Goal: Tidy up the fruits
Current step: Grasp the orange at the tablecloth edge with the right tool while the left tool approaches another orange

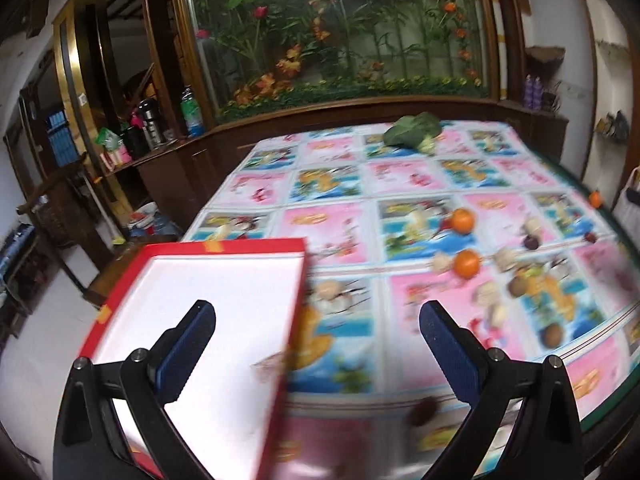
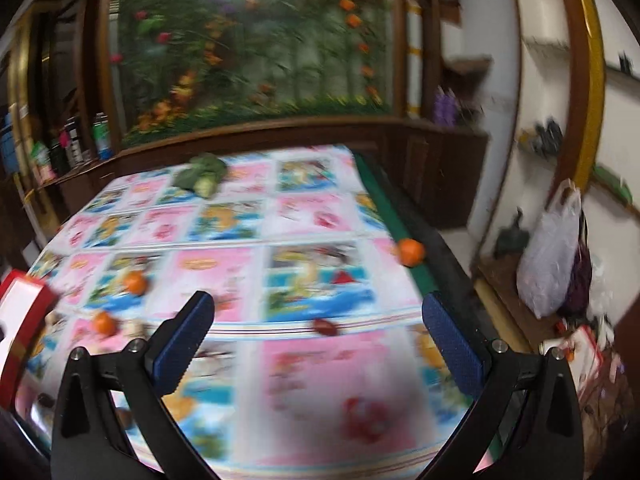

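Fruit lies loose on the cloth: 2 oranges mid-table, another orange at the right edge. Left gripper and right gripper gape, both empty. We should slow down, straddle 1 fruit, then carry it to the red tray.

The right claw hangs above the desk with its blue-padded fingers spread wide and nothing between them. The picture is blurred. One orange sits at the desk's right edge, two more oranges lie toward the left, near a red box, and a leafy green vegetable rests at the far end.
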### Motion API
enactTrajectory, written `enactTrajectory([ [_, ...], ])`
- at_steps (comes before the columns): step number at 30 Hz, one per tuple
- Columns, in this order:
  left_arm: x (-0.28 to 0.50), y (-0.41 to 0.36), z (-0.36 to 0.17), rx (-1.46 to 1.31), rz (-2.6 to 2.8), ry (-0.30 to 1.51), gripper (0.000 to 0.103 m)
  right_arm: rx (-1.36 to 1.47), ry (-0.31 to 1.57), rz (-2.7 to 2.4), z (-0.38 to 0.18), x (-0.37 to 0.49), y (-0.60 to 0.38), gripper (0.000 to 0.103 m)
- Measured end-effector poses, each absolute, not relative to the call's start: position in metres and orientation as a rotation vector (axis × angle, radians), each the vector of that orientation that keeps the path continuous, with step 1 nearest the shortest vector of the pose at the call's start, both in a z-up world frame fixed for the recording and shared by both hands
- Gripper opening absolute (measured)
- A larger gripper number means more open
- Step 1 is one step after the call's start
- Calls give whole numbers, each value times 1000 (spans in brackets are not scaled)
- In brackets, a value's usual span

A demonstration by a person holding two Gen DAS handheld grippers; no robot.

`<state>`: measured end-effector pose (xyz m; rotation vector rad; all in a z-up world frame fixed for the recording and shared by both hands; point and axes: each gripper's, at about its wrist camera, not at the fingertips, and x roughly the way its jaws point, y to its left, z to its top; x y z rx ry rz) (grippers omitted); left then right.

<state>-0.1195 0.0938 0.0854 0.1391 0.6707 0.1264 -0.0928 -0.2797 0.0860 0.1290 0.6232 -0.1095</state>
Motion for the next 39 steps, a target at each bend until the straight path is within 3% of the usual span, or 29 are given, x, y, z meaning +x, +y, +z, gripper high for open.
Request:
enactTrajectory([
  [6, -87, 68, 86, 86, 35, 742, 102, 304, 714, -92, 70, -44, -358, 103],
  [13, -50, 23, 65, 42, -66, 844, 102, 456, 786, -78, 54, 10, -385, 102],
  [17, -41, 14, 58, 29, -108, 896, 94, 531, 839, -155, 38, 38, -398, 80],
  [19, -39, 13, 57, 34, -109, 892, 93, 593, 858, -176, 29, 46, -410, 74],
  [22, -35, 13, 54, 47, -118, 900, 82, 595, 865, -193, 23, 53, -413, 66],
  [23, -33, 13, 53, 41, -125, 907, 79, 594, 884, -183, 18, 57, -412, 58],
  [25, -29, 14, 51, 37, -132, 915, 73, 576, 884, -206, 15, 59, -412, 57],
  [29, -24, 14, 45, 46, -141, 928, 72, 542, 899, -248, 9, 62, -417, 51],
  [34, -22, 11, 40, 65, -158, 933, 72, 346, 934, -314, 10, 71, -395, 51],
  [37, -23, 13, 37, 82, -161, 936, 72, 172, 965, -375, 4, 74, -375, 40],
  [39, -21, 14, 36, 78, -162, 945, 64, 145, 985, -392, -2, 75, -373, 36],
])
